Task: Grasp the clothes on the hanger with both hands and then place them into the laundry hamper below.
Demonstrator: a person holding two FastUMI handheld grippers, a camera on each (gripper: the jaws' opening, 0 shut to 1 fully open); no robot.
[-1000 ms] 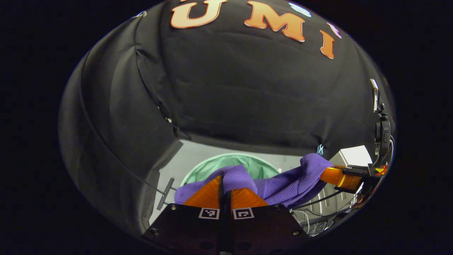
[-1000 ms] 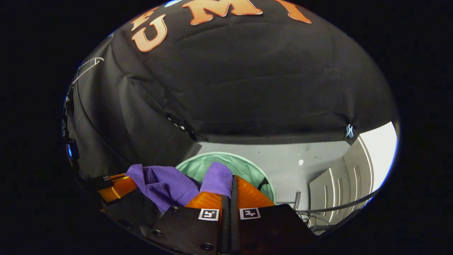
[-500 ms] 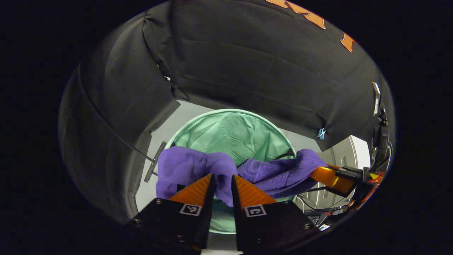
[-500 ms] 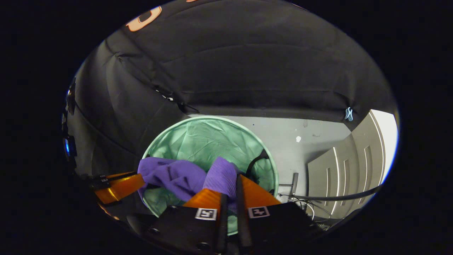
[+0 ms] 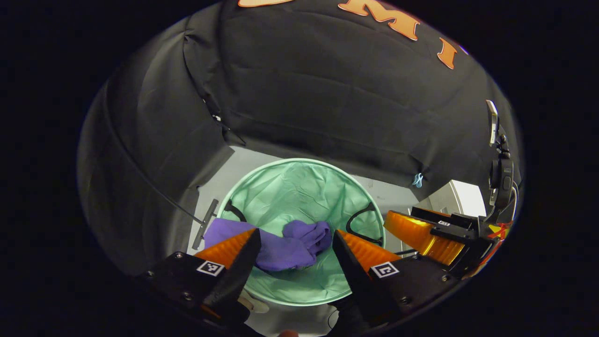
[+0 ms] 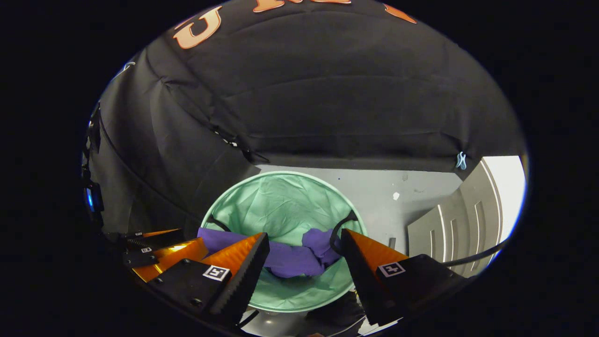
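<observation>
1. Left gripper view: the left tool [image 5: 295, 241] hangs over the green laundry hamper [image 5: 262, 185] with its two orange fingers spread wide and nothing between them. The purple clothes [image 5: 285, 245] lie crumpled inside the hamper, on the near side of its floor.
2. Right gripper view: the right tool [image 6: 304, 245] is likewise spread, empty, and poised above the same hamper [image 6: 281, 178]; the clothes [image 6: 292, 260] sit in a heap framed by the gap between its fingers.
3. Both tools point down into the hamper mouth, which I judge fits a release from above: opening wide over the middle lets the cloth fall inside the rim and not snag on it.
4. In the left gripper view the right tool [image 5: 421, 234] appears at the right edge, just beside the hamper. In the right gripper view the left tool [image 6: 164, 250] sits at the lower left. They are side by side, as a two-handed carry would leave them.
5. Judged from this, the placing step looks done, with the garment resting wholly within the hamper.
6. Hard to tell: each tool's fingers cover parts of the clothes, so whether a sleeve drapes over the near rim is unclear. The hamper's near rim is partly cut off by the tool bodies, and the hamper's black handles [image 5: 362, 220] are only partly visible.
</observation>
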